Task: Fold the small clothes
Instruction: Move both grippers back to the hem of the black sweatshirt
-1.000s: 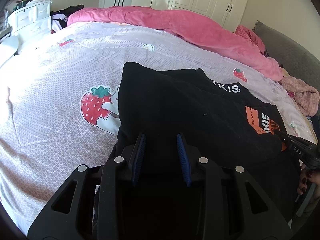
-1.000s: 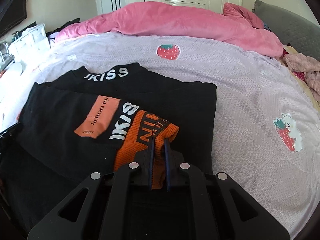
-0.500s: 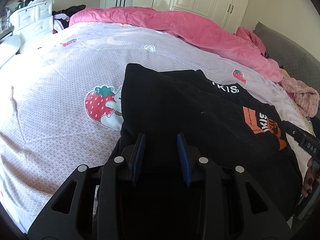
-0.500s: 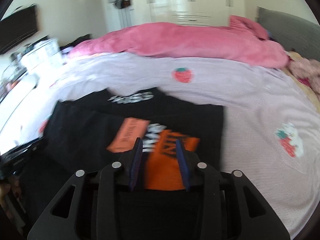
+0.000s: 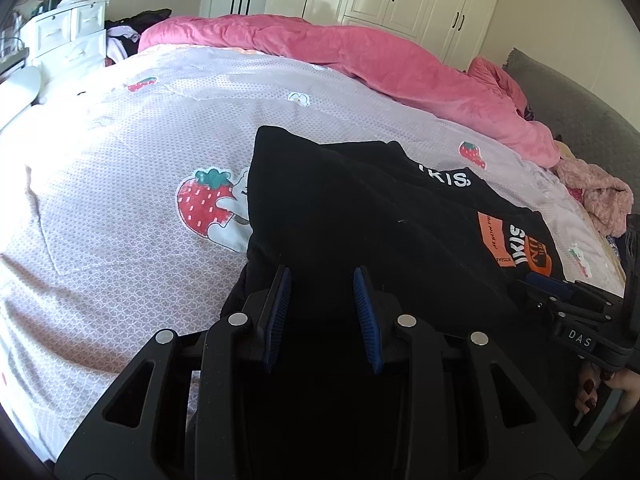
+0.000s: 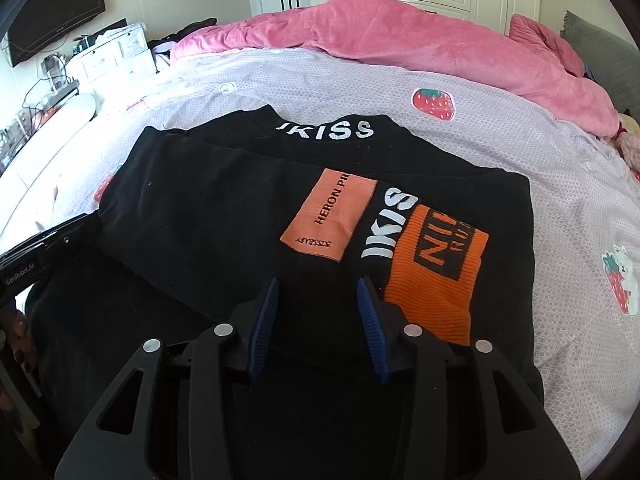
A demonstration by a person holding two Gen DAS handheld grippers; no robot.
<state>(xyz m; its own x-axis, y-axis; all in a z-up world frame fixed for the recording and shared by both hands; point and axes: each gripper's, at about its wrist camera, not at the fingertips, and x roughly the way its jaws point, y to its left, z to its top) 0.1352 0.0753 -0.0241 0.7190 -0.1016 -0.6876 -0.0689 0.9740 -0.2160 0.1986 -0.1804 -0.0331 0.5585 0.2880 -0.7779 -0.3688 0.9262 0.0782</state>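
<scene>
I have just laid a fold across the black cotton garment with white lettering and an orange patch, which lies flat on the lilac strawberry-print bed cover, near the bed's front edge and well short of the heaped pink blanket along the far edge. The orange ribbed cuff with black lettering now rests on top of the black cloth, toward the garment's right edge.

My right tongs have just been opening; they stand spread, with only the flat black cloth showing in the gap and nothing pinched, and the cuff lies just beside the right pad. My left tongs are parted a little over the garment's left edge. Black cloth fills the gap between the pads, but I cannot tell whether they press on it or only hang above it.

By my reading, the sleeve fold is done and the piece is roughly halfway to a packet. The next move calls for taking the near hem at both corners, lifting it evenly and carrying it toward the collar, without dragging the cuff out of place.

No basket or box is in view. The white drawer unit beyond the bed's far left corner is shut, so I cannot tell what it holds.
</scene>
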